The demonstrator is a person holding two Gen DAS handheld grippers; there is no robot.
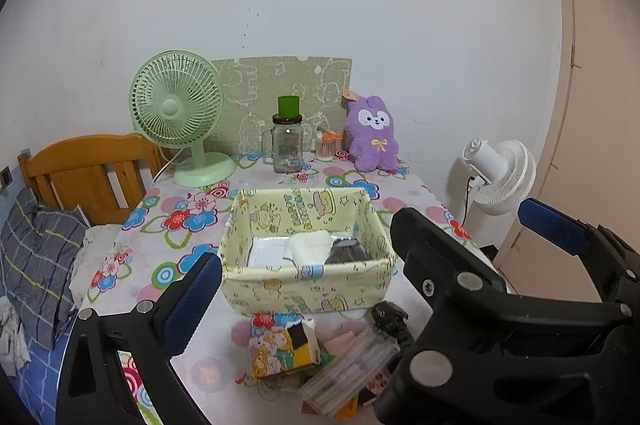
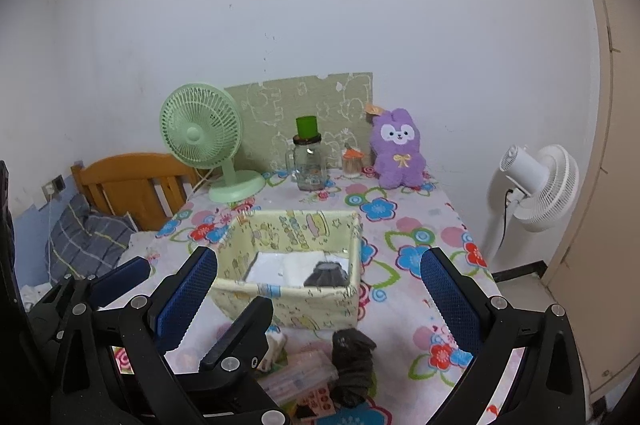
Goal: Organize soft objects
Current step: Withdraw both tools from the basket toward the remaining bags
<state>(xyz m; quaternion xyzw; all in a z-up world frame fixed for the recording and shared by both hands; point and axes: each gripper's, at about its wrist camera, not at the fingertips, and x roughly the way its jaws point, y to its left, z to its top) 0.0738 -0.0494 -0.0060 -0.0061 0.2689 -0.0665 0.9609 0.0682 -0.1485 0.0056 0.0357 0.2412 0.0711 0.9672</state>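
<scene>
Keeps the yellow cartoon-print fabric box (image 2: 288, 301) in the middle of the flowered bench (image 2: 400, 313) with its mouth open upward, probably as the collecting place for soft things. Already has a folded white cloth (image 2: 280, 267) and a dark grey sock (image 2: 326, 275) side by side on its floor, apparently touching. Leaves a second dark grey sock (image 2: 354, 357) outside, just near of the box's near wall, likely the next piece to go in. Holds the left gripper (image 1: 340, 241) and the right gripper (image 2: 318, 255) low over the near edge, fingers of both spread wide with nothing between them, seemingly poised for a pick. Appears to interleave the two grippers, which could cramp a closing move. Crowds that sock with hard clutter on its left: a clear pen case (image 2: 298, 375) and a small cartoon-print carton (image 1: 276, 349), so calls for a pinch on the fabric alone. Props a purple plush rabbit (image 2: 398, 149), also soft, upright against the far wall, reachable only past the box. Lines up to its left a cotton-swab jar (image 2: 351, 165), a glass mug-jar (image 2: 308, 169) and a green desk fan (image 2: 200, 137). Shows a white floor fan (image 2: 552, 181) off to the right and a bed headboard (image 2: 132, 185) to the left.
</scene>
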